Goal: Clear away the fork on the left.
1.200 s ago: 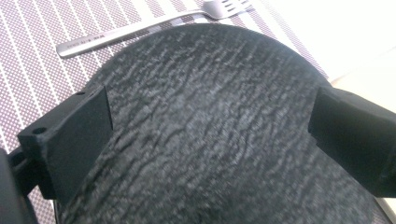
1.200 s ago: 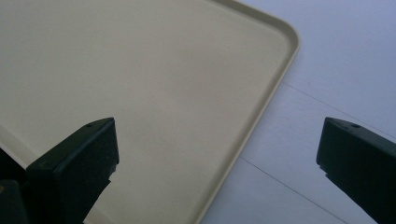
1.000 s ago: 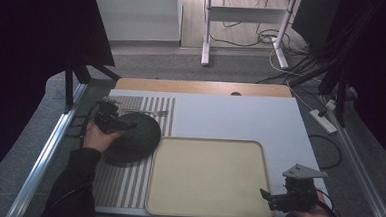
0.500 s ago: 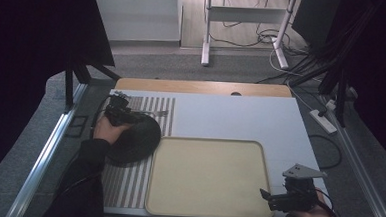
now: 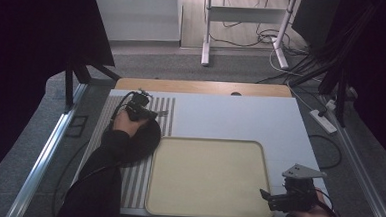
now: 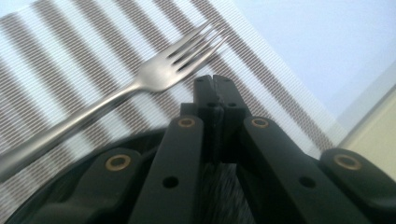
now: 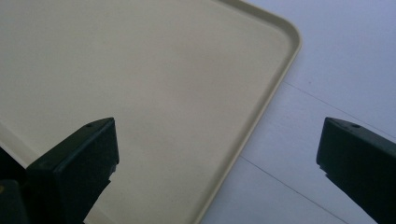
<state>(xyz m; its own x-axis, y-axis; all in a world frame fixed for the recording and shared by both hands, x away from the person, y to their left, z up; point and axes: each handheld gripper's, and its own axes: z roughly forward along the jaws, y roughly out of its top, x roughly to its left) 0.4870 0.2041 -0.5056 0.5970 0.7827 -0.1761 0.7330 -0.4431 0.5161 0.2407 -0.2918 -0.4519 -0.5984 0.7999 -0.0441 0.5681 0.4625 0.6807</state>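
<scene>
Pale blue-grey table top (image 5: 240,118) spreads under both of your hands, with a strip of bare wood along its far edge. Cream tray (image 5: 207,177) lies flat on the near middle of it, empty; in the right gripper view its rounded rim corner (image 7: 285,32) sits between the two black jaws, which hang above it without touching.

Striped place mat (image 5: 139,181) runs along the tray's left side, brown and white bands. Dark round plate (image 5: 139,143) rests on that mat, partly under your left forearm.

Your left gripper (image 5: 148,113) hovers at the plate's far rim. Its jaws have just been closing and now meet tip to tip, as the left gripper view (image 6: 215,84) shows, with nothing pinched between them. Your right gripper (image 5: 271,197) sits at the tray's near right corner, jaws spread wide, holding nothing.

Steel fork (image 6: 140,86) lies flat on the mat just past the closed left tips, apart from them. Its tines point toward the plain table, its handle runs back along the plate's rim. In the high view the fork (image 5: 161,113) shows as a thin grey sliver beside the left gripper.
</scene>
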